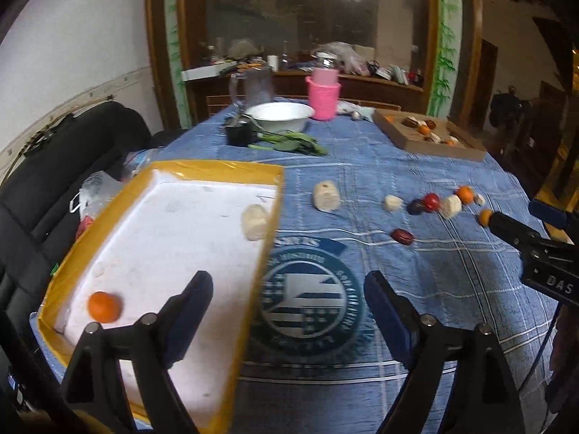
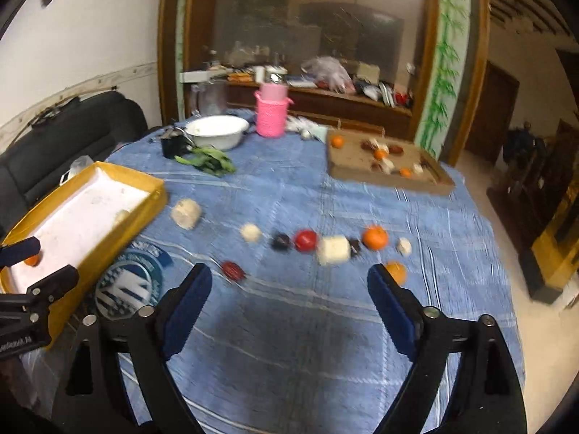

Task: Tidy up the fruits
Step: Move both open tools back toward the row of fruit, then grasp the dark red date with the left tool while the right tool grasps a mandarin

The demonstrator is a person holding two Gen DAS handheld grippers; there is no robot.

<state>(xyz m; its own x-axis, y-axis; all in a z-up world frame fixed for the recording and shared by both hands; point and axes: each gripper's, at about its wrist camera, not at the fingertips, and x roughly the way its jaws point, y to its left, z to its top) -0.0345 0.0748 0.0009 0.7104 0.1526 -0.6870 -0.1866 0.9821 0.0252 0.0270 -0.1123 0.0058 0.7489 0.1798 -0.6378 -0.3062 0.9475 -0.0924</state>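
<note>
A yellow-rimmed white tray [image 1: 217, 170] [image 2: 108, 175] sits at the table's left, holding an orange [image 1: 104, 306] and a pale chunk [image 1: 255, 222]. My left gripper [image 1: 287, 289] hovers open over the tray's right wall, nothing between its fingers. A row of loose fruit lies mid-table: pale chunks [image 2: 186, 213] [image 2: 333, 250], a red fruit [image 2: 305, 240], dark fruits [image 2: 280, 242], oranges [image 2: 375, 237] [image 2: 396, 272] and a red date [image 2: 233, 270]. My right gripper [image 2: 289, 284] stands open and empty just short of that row, its tip also showing at the left wrist view's right edge [image 1: 506, 224].
A cardboard tray [image 2: 356, 166] [image 1: 401, 135] with several fruits stands at the back right. Behind are a white bowl [image 2: 217, 132], a pink basket [image 2: 271, 117], green leaves [image 2: 208, 161] and a dark cup [image 2: 173, 146]. A black sofa [image 1: 54, 181] lies left of the table.
</note>
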